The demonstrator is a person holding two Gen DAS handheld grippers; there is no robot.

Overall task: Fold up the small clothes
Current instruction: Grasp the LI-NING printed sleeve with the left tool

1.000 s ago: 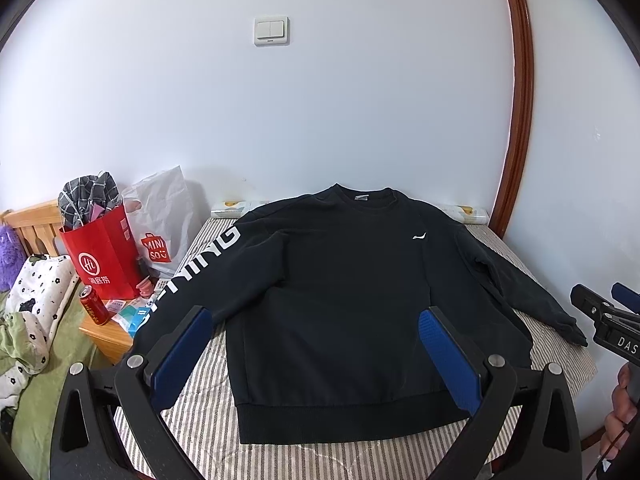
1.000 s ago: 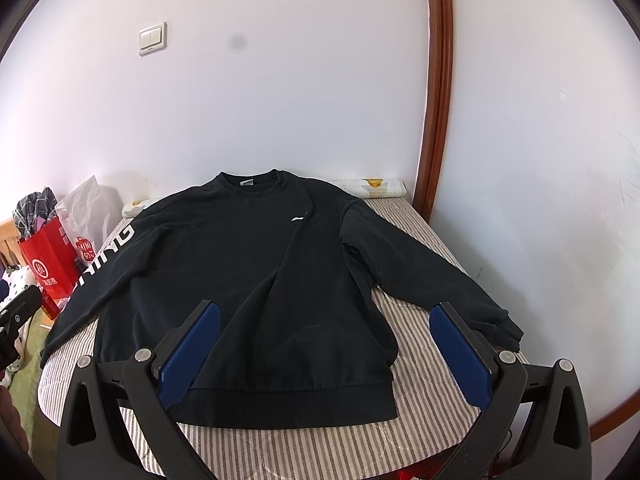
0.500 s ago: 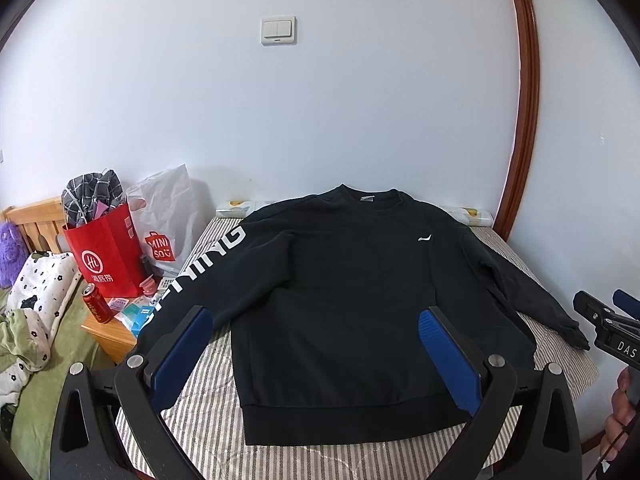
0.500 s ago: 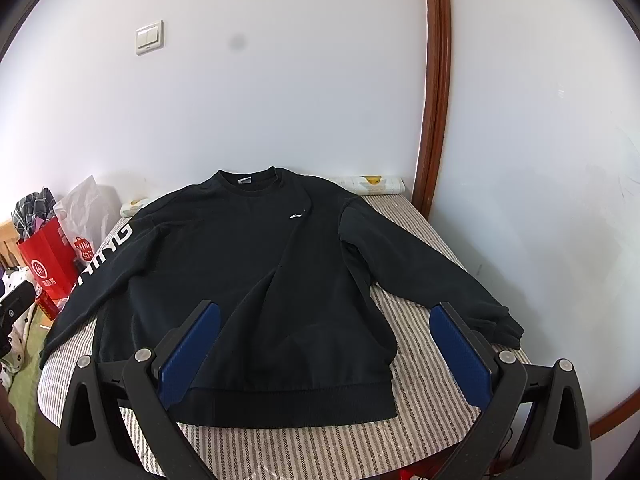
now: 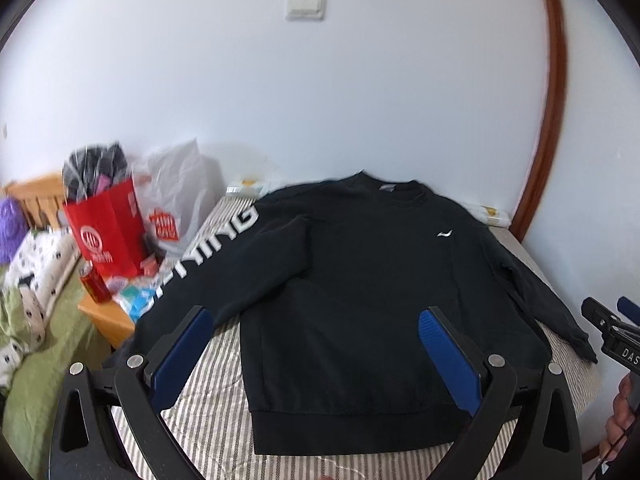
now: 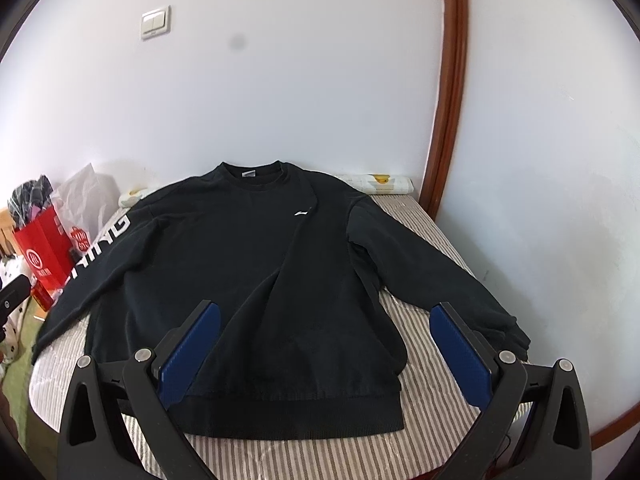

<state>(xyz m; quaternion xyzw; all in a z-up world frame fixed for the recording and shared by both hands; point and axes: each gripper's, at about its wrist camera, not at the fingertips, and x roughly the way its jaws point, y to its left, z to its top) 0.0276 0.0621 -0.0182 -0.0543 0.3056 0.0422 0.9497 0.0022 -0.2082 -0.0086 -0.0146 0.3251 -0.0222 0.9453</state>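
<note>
1. A black sweatshirt (image 6: pixel 256 292) is laid flat, front up, on a striped bed (image 6: pixel 432 432), with the collar at the far end near the wall and the hem at the near end.
2. Both sleeves are spread outward; white letters are seen on the left sleeve (image 5: pixel 208 256), and the right sleeve (image 6: pixel 440 280) is stretched toward the right edge of the bed.
3. A small white logo (image 6: pixel 302 212) is shown on the chest.
4. The left hand-held gripper (image 5: pixel 316 344) is held above the near part of the sweatshirt, its blue pads spread wide and nothing pinched between them.
5. The right hand-held gripper (image 6: pixel 324 344) is likewise held spread wide above the near hem, and nothing is gripped.
6. A red paper bag (image 5: pixel 106 232) and a white plastic bag (image 5: pixel 176 196) are placed to the left of the bed, with a red can (image 5: pixel 94 286) just beside them.
7. A light switch (image 6: pixel 155 23) is mounted on the far wall.
</note>
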